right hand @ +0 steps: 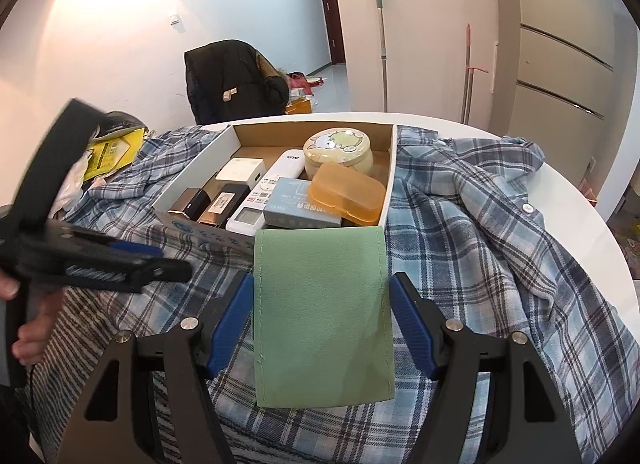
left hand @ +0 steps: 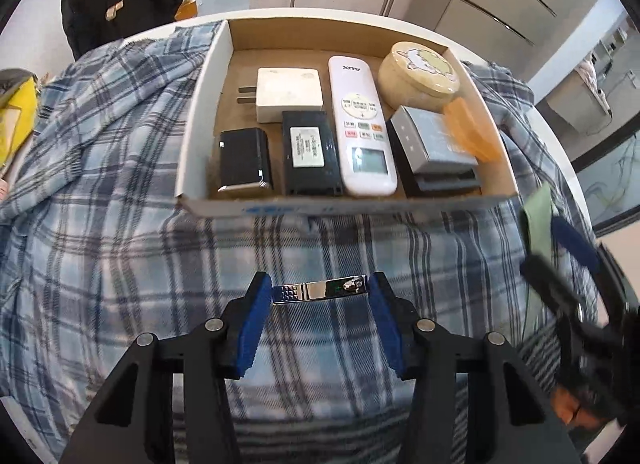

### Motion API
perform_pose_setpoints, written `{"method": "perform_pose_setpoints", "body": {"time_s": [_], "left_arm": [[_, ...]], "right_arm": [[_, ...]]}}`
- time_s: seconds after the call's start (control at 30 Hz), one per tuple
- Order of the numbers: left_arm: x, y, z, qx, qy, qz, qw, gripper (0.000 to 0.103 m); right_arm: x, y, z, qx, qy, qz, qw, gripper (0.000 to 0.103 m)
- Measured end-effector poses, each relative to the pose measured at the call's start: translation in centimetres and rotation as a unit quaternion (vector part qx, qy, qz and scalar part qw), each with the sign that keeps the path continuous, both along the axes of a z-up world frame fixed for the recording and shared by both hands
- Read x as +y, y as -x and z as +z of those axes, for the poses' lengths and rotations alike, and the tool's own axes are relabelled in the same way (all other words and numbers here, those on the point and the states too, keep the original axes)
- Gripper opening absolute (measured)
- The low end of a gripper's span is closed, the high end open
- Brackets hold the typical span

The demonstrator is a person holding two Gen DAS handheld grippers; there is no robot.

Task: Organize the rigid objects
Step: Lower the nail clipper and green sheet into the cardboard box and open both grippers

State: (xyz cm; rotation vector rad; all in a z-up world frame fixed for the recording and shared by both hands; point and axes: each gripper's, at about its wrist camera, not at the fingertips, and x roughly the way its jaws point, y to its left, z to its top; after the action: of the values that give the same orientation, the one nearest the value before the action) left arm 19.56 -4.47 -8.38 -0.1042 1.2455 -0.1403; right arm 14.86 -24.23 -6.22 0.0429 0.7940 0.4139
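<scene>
A cardboard box [left hand: 192,132] [right hand: 192,166] on a plaid shirt holds a white remote [left hand: 362,128], a white charger [left hand: 288,94], two black adapters [left hand: 244,162], a round cream tin [left hand: 418,72], a grey case [left hand: 430,140] and an orange plastic case [right hand: 346,192]. My left gripper [left hand: 320,290] is shut on a silver nail clipper [left hand: 320,290], holding it end to end just above the shirt, in front of the box. My right gripper [right hand: 322,296] is shut on a flat green pouch [right hand: 322,316], held upright near the box's front right corner; it also shows in the left wrist view [left hand: 538,224].
The plaid shirt [left hand: 100,184] [right hand: 500,224] covers a round white table [right hand: 580,192]. A yellow packet [right hand: 114,152] lies at the left. A black jacket on a chair [right hand: 232,80] stands behind the table. Mops lean on the far wall.
</scene>
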Motion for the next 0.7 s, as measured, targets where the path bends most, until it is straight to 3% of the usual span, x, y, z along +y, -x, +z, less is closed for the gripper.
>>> {"method": "perform_pose_setpoints", "body": {"time_s": [0.13, 0.3, 0.47, 0.53, 0.7], "left_arm": [[1.0, 1.9, 1.5, -0.01, 0.0, 0.0, 1.0, 0.053], [1.7, 2.2, 4.2, -0.039, 0.0, 0.003, 0.9992, 0.053], [1.7, -0.6, 6.5, -0.072, 0.001, 0.007, 0.9974, 0.053], [2.1, -2.2, 7.1, -0.079, 0.019, 0.017, 0.9966, 0.053], [2.0, -5.6, 7.2, -0.102, 0.038, 0.034, 0.9935, 0.053]], "right_arm": [[-0.2, 0.0, 0.4, -0.004, 0.0, -0.009, 1.0, 0.069], [-0.5, 0.2, 3.1, -0.027, -0.008, -0.014, 1.0, 0.069], [0.8, -1.1, 7.1, -0.067, 0.017, -0.016, 0.997, 0.069], [1.5, -2.4, 8.3, -0.077, 0.023, -0.024, 0.997, 0.069], [3.6, -7.4, 9.5, -0.069, 0.017, -0.047, 0.996, 0.069]]}}
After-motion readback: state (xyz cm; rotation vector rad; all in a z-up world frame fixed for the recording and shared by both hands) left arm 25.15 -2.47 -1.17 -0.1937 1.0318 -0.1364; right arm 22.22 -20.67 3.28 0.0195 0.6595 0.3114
